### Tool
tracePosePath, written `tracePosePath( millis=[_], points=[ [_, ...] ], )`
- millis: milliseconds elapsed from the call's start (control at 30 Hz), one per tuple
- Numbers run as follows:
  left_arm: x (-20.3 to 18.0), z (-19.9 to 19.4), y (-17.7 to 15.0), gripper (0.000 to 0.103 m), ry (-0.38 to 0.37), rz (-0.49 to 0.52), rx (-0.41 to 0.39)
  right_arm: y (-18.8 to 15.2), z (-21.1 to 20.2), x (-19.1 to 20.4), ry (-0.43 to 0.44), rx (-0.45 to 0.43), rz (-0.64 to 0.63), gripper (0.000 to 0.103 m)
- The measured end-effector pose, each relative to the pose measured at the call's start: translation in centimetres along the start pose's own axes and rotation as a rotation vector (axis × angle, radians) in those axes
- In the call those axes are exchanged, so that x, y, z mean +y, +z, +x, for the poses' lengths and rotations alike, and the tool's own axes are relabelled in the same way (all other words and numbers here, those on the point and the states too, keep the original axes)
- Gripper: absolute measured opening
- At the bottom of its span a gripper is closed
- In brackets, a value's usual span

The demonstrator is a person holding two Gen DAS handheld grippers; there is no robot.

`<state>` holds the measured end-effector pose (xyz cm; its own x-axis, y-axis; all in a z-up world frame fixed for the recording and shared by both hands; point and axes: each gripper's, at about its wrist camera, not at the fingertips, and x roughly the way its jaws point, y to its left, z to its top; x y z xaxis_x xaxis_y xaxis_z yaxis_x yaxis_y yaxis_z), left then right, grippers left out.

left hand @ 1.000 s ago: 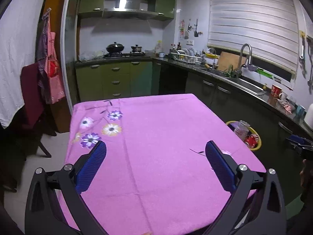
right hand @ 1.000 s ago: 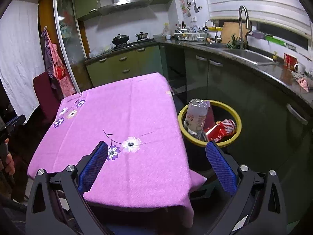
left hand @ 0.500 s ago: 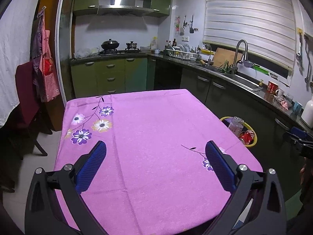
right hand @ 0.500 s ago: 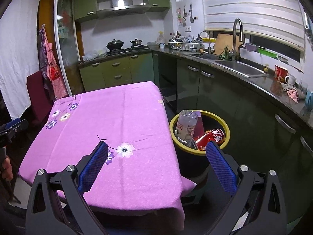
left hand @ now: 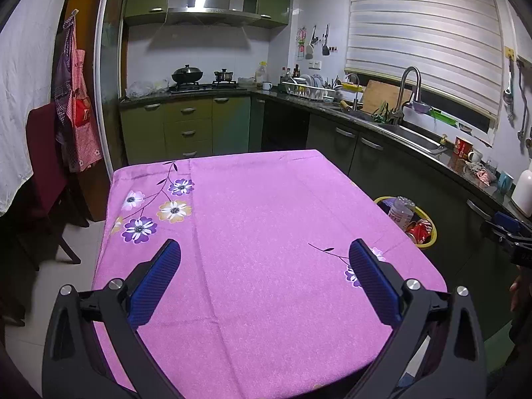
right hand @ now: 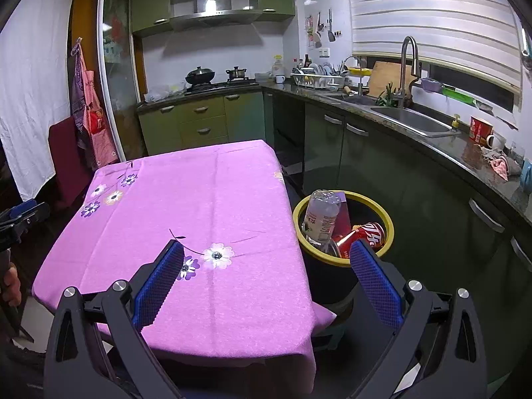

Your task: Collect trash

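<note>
A yellow-rimmed black bin stands on the floor right of the table; it holds a clear plastic bottle and a red soda can. The left wrist view shows the same bin past the table's right edge, with the bottle and the can inside. My left gripper is open above the near part of the pink flowered tablecloth, nothing between its fingers. My right gripper is open too, over the table's near right corner, its right finger in front of the bin.
A green kitchen counter with a sink runs along the right wall; a stove with pots stands at the back. A dark red chair and hanging aprons are left of the table. A hand shows at the left edge.
Both grippers have pulled back and risen, so the table and the bin look smaller and farther. Both stayed open and held nothing throughout.
</note>
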<state>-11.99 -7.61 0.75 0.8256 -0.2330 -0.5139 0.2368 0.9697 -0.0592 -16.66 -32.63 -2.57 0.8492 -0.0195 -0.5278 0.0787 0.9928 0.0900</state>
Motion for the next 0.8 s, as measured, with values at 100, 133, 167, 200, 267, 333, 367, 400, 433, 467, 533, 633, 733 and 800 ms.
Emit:
tracePosePath(
  millis=[100, 133, 167, 200, 267, 333, 367, 400, 433, 467, 533, 633, 733, 800],
  points=[
    [-0.11, 0.1, -0.09, 0.097, 0.004, 0.004, 0.004, 0.05, 0.18, 0.03, 0.005, 0.002, -0.001, 0.099],
    [-0.13, 0.15, -0.13, 0.097, 0.003, 0.004, 0.005, 0.03, 0.25, 0.03, 0.005, 0.003, 0.0, 0.099],
    [-0.16, 0.22, -0.17, 0.097, 0.003, 0.005, 0.007, 0.02, 0.31, 0.02, 0.006, 0.004, 0.0, 0.099],
    [-0.21, 0.29, -0.21, 0.097, 0.004, 0.007, 0.009, 0.0, 0.36, 0.04, 0.006, 0.005, 0.0, 0.099],
    [-0.26, 0.35, -0.24, 0.097, 0.002, 0.008, 0.012, -0.01, 0.35, 0.05, 0.006, 0.006, 0.0, 0.099],
    [-0.28, 0.37, -0.25, 0.097, 0.0, 0.008, 0.013, -0.03, 0.39, 0.03, 0.006, 0.006, 0.002, 0.099],
    [-0.27, 0.36, -0.25, 0.097, 0.0, 0.008, 0.013, -0.04, 0.37, 0.04, 0.005, 0.006, 0.002, 0.099],
    [-0.26, 0.33, -0.28, 0.097, -0.001, 0.008, 0.013, -0.09, 0.41, 0.05, 0.006, 0.005, 0.002, 0.099],
    [-0.25, 0.32, -0.26, 0.097, -0.001, 0.009, 0.014, -0.1, 0.43, 0.06, 0.007, 0.006, 0.002, 0.099],
    [-0.27, 0.32, -0.28, 0.097, -0.002, 0.01, 0.015, -0.1, 0.46, 0.06, 0.008, 0.007, 0.002, 0.099],
    [-0.23, 0.4, -0.2, 0.097, -0.001, 0.012, 0.015, -0.1, 0.45, 0.1, 0.01, 0.008, 0.003, 0.099],
    [-0.22, 0.43, -0.19, 0.097, -0.006, 0.009, 0.018, -0.12, 0.48, 0.06, 0.01, 0.007, 0.004, 0.099],
    [-0.21, 0.44, -0.18, 0.097, -0.007, 0.009, 0.018, -0.12, 0.42, 0.08, 0.009, 0.006, 0.004, 0.099],
    [-0.22, 0.42, -0.22, 0.097, -0.007, 0.009, 0.017, -0.16, 0.43, 0.09, 0.009, 0.006, 0.005, 0.099]
  ],
)
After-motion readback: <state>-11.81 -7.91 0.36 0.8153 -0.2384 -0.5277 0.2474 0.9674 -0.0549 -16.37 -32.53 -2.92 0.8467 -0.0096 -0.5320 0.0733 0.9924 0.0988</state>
